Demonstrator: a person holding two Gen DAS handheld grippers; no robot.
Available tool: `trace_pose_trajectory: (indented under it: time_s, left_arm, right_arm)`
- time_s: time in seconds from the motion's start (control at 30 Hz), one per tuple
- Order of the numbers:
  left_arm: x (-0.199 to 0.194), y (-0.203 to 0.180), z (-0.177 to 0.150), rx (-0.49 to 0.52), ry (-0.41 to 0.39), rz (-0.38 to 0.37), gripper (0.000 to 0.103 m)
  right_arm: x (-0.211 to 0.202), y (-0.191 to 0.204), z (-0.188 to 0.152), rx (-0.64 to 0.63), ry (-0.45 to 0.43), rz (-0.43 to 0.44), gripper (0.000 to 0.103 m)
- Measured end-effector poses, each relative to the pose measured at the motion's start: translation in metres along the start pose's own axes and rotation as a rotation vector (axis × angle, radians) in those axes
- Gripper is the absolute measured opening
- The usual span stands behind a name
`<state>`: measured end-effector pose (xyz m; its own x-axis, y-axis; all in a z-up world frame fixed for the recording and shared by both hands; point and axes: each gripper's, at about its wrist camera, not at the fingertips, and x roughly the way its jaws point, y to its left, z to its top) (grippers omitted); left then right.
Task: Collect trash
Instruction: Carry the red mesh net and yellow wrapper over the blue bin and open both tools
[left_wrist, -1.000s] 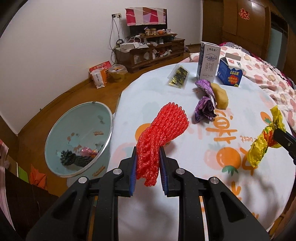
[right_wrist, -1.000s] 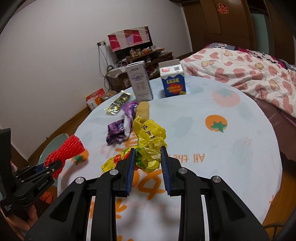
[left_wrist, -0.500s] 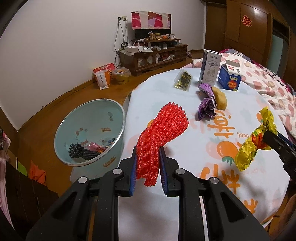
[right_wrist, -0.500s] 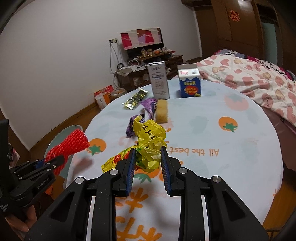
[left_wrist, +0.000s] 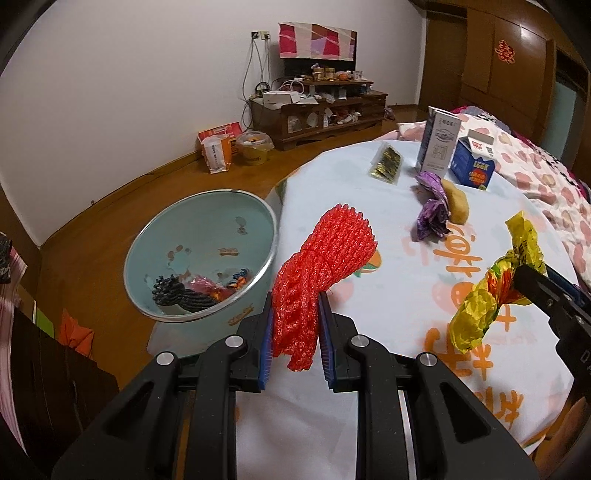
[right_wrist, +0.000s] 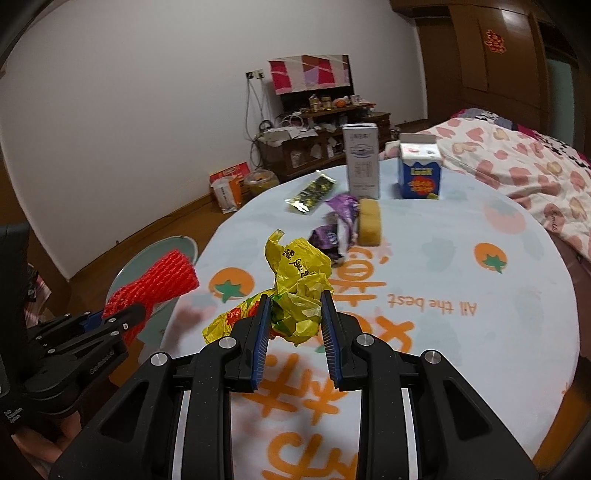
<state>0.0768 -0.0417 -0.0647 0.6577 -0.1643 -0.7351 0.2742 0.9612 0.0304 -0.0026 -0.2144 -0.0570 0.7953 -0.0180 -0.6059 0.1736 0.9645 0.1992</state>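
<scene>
My left gripper (left_wrist: 295, 314) is shut on a red foam fruit net (left_wrist: 325, 258) and holds it above the table's left edge, just right of the light-blue trash bin (left_wrist: 258, 214). It also shows in the right wrist view (right_wrist: 122, 317), with the red net (right_wrist: 155, 288). My right gripper (right_wrist: 295, 310) is shut on a crumpled yellow plastic wrapper (right_wrist: 299, 280), held above the table; it shows at the right in the left wrist view (left_wrist: 546, 295), with the wrapper (left_wrist: 491, 291). The bin holds a black net and several wrappers.
On the round table with the orange-print cloth (right_wrist: 480, 314) lie a purple wrapper (right_wrist: 340, 229), a yellow sponge (right_wrist: 370, 221), a gold-and-black packet (right_wrist: 312, 194), a white carton (right_wrist: 362, 166) and a blue carton (right_wrist: 420, 175). A bed (right_wrist: 517, 158) lies behind.
Both grippers have pulled back and left with their loads. The bin has come further into the left wrist view, closer to the red net.
</scene>
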Motion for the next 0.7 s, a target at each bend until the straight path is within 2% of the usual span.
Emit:
trace_pose_trajectory:
  time_s: [0.7]
  left_arm:
    - [0.003, 0.064, 0.005, -0.125, -0.016, 0.064, 0.021]
  right_arm:
    - [0.024, 0.064, 0.013, -0.094, 0.011, 0.096, 0.027]
